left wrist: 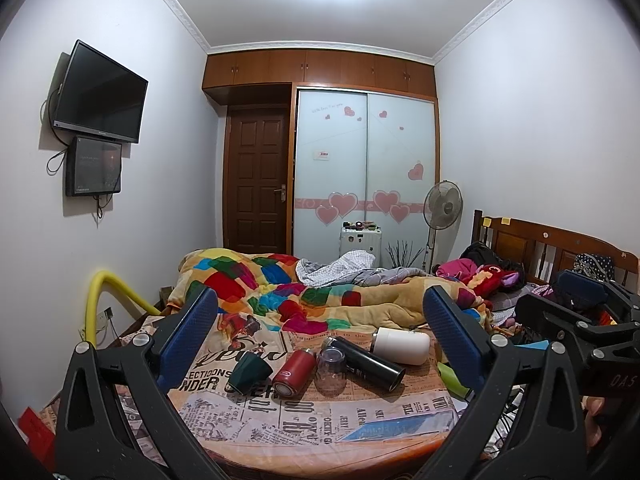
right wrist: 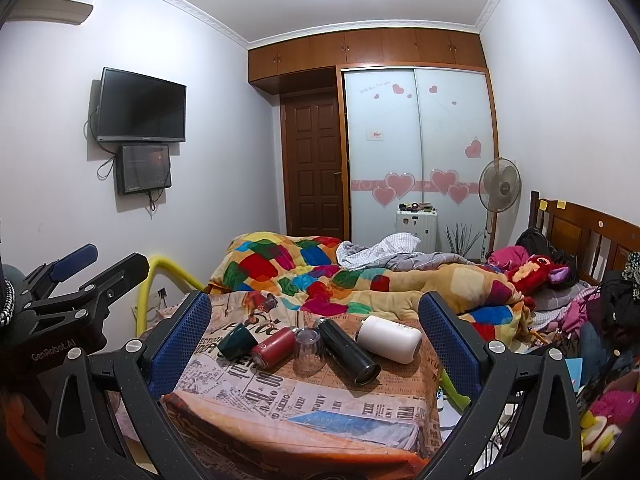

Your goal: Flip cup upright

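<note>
Several cups and flasks lie on their sides on a newspaper-print cloth over a small table. From left: a dark green cup, a red flask, a clear glass cup, a black flask and a white flask. My left gripper is open and empty, held back from the row. My right gripper is open and empty, also short of the objects. The other gripper shows at each view's edge.
A bed with a colourful patchwork quilt lies just behind the table. A yellow tube arches at the left. A green object sits at the table's right edge. Clutter and cables fill the right side.
</note>
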`<control>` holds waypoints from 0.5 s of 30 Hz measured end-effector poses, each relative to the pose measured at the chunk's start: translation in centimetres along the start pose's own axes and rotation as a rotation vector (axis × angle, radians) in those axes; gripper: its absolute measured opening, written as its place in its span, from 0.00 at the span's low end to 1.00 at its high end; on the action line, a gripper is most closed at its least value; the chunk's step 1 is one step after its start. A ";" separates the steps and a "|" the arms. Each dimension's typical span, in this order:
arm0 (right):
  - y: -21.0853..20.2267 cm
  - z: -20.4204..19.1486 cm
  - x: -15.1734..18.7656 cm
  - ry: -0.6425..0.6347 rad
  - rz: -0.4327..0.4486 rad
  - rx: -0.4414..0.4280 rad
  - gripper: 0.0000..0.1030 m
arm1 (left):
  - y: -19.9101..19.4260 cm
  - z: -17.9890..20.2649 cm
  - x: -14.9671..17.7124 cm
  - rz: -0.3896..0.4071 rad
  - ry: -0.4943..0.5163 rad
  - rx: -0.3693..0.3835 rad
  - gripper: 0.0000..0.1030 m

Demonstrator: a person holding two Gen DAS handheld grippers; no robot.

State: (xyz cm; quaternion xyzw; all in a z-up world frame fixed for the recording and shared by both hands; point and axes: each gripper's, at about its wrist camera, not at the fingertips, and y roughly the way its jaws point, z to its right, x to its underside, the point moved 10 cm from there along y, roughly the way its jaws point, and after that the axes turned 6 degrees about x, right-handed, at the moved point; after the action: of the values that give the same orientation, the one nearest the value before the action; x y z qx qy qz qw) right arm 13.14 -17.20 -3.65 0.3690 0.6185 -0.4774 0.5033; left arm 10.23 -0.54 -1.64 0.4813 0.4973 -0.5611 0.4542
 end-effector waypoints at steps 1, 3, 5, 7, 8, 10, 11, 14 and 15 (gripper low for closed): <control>0.0 0.0 -0.1 0.000 0.000 0.000 1.00 | 0.0 0.0 0.0 0.000 0.000 0.000 1.00; 0.0 0.0 0.0 -0.001 0.000 0.001 1.00 | 0.0 -0.1 0.0 0.000 -0.001 0.001 1.00; 0.0 0.0 -0.1 0.000 -0.001 0.000 1.00 | 0.0 -0.1 0.0 0.000 0.000 -0.001 1.00; 0.0 0.0 0.0 -0.001 0.001 0.001 1.00 | 0.0 -0.1 0.0 0.001 -0.001 -0.001 1.00; 0.0 0.0 -0.1 -0.002 0.001 0.001 1.00 | 0.0 -0.1 0.0 0.001 -0.002 -0.001 1.00; 0.0 0.0 0.0 -0.001 0.001 0.001 1.00 | 0.0 -0.2 0.0 0.001 -0.002 -0.001 1.00; 0.0 0.0 -0.1 -0.001 0.001 0.000 1.00 | 0.0 -0.1 0.0 0.000 -0.003 -0.001 1.00; 0.0 0.0 0.0 -0.002 0.001 0.001 1.00 | -0.1 -0.1 0.1 0.000 -0.002 -0.001 1.00; 0.0 0.0 0.0 -0.003 0.002 0.001 1.00 | 0.0 -0.2 0.1 0.000 -0.003 0.000 1.00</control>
State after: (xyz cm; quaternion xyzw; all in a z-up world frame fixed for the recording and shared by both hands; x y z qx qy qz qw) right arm 13.11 -17.19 -3.68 0.3691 0.6172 -0.4780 0.5043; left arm 10.19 -0.37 -1.70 0.4805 0.4968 -0.5616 0.4549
